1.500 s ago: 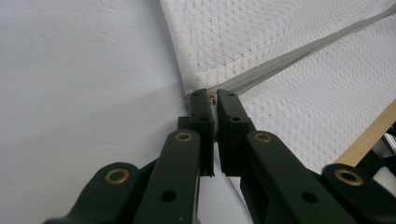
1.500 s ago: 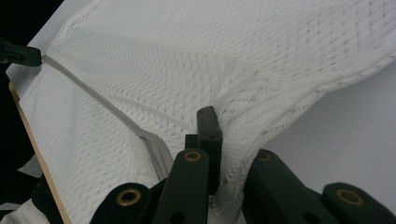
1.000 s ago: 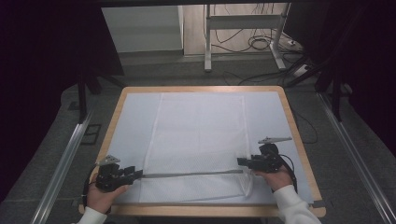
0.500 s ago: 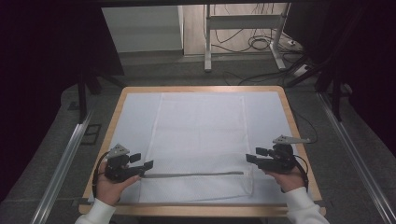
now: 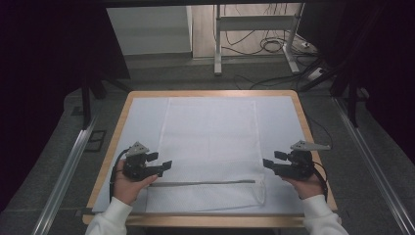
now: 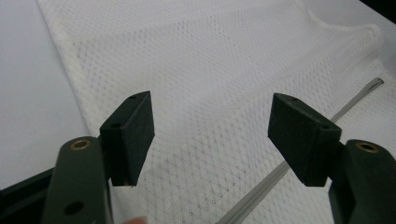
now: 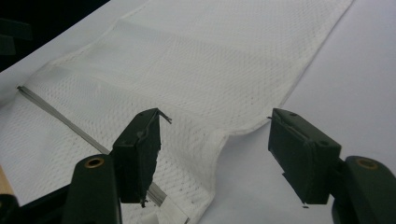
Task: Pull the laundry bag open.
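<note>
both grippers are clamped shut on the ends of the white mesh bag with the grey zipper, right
Not quite. Both gripper views show the jaws standing open with nothing pinched: the left gripper and right gripper hang above the white mesh bag with its grey zipper, one at each end.

White sleeves (image 5: 318,215); black grippers with square-padded jaws, brass screws, grey three-cornered top plates, trailing black cables.

The white mesh cloth (image 6: 219,84) runs past the top and bottom edges of the left gripper view. Its grey zipper strip (image 7: 70,123) is cut off at the right gripper view's bottom edge.
</note>
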Available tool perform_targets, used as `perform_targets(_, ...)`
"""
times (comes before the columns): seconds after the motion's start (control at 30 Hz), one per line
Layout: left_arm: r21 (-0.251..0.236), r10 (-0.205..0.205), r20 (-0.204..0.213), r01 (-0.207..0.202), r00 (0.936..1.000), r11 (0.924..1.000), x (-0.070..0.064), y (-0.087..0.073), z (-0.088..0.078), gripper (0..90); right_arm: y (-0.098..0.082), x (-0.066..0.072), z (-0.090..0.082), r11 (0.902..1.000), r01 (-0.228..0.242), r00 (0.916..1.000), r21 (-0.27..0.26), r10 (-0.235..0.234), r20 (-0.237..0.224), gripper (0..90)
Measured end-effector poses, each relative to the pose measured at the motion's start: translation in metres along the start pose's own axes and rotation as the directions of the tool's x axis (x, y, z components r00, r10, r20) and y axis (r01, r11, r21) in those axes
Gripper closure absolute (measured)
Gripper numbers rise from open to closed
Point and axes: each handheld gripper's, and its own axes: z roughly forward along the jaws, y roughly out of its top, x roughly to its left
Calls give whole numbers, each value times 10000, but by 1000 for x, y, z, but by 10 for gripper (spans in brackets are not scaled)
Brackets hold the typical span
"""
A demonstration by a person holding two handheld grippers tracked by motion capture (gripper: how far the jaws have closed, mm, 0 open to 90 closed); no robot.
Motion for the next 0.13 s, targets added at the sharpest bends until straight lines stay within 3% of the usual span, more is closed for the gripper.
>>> perform_targets(0.13,-46,-116,42,116,9999,9999,3,1,-2,310,1,3,1,9998,143,9999,-124,-143,45,307)
